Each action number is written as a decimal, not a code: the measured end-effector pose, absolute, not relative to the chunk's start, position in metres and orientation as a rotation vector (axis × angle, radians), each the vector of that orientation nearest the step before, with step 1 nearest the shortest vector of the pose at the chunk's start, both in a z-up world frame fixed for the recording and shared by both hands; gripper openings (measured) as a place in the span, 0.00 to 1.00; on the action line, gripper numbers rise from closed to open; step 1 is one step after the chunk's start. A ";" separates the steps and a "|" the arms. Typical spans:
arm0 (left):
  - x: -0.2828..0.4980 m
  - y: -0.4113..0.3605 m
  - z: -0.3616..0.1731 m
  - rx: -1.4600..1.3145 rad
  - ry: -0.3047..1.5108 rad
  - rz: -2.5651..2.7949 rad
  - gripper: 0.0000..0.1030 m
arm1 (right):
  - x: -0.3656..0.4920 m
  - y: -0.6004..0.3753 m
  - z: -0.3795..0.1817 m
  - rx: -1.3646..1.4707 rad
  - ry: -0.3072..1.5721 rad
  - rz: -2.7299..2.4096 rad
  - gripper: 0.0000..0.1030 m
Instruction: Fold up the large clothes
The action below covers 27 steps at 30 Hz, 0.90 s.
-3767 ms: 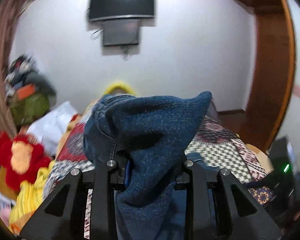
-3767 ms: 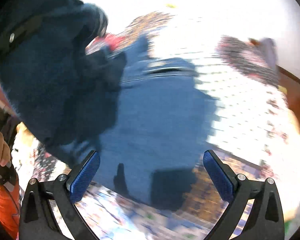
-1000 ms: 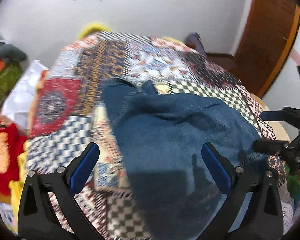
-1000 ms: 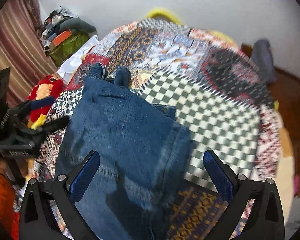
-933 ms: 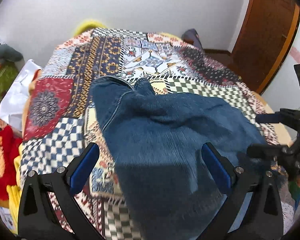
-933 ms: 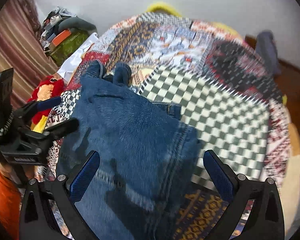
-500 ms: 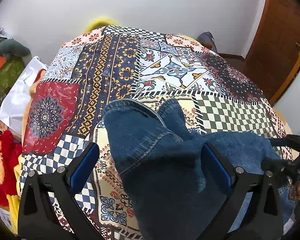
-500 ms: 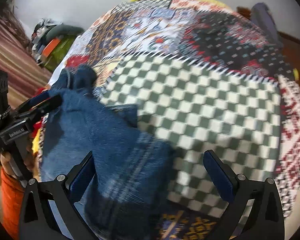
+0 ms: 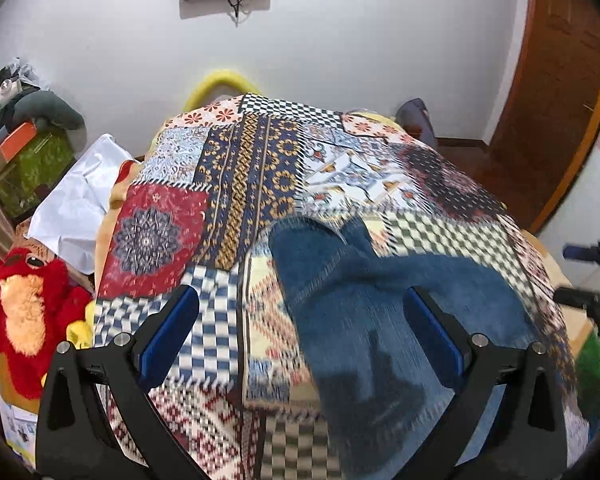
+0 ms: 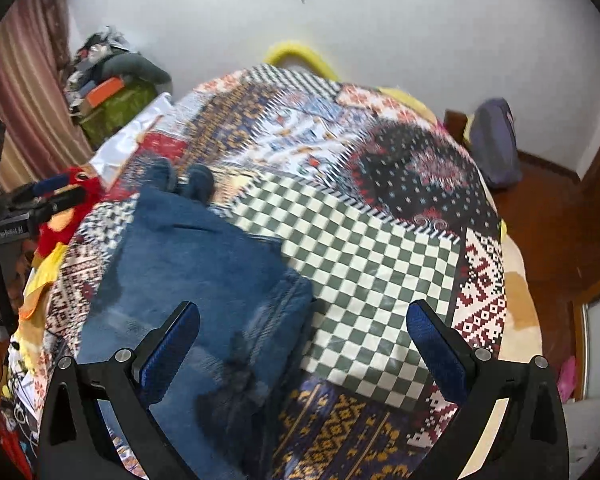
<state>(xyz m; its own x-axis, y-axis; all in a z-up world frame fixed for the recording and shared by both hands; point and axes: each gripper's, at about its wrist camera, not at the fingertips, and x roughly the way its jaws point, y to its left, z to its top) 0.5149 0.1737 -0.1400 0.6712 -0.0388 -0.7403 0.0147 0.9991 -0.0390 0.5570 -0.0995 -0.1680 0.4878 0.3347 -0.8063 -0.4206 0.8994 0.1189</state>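
Both the left gripper (image 9: 300,336) and the right gripper (image 10: 302,340) are held wide open with nothing between the fingers. The jeans (image 10: 188,276) are spread flat on the patchwork bedspread (image 10: 372,256), long axis running away from the tools. They lie below and ahead-right of the left gripper and ahead-left of the right one, neither being judged clearly nearer.

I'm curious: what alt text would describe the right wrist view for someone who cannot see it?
Folded blue denim jeans lie on a patchwork-patterned bedspread, seen between the open blue-padded fingers of the right gripper, which holds nothing. A red plush toy sits at the bed's left edge.
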 end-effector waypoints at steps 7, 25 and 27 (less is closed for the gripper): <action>0.457 0.175 -0.154 -0.109 0.870 -0.133 1.00 | 0.518 -0.101 -0.161 -0.056 0.954 0.542 1.00; 0.498 0.175 -0.271 -0.539 1.151 -0.327 1.00 | 0.559 -0.088 -0.289 0.198 1.374 0.699 1.00; 0.505 0.172 -0.277 -0.568 1.166 -0.352 1.00 | 0.568 -0.087 -0.296 0.250 1.392 0.700 1.00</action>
<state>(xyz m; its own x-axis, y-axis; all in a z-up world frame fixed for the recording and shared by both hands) 0.5051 0.1716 -0.2772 0.3632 -0.5396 -0.7595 -0.0290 0.8083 -0.5881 0.5679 -0.0866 -0.2963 0.0184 0.5844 -0.8113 -0.3029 0.7765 0.5525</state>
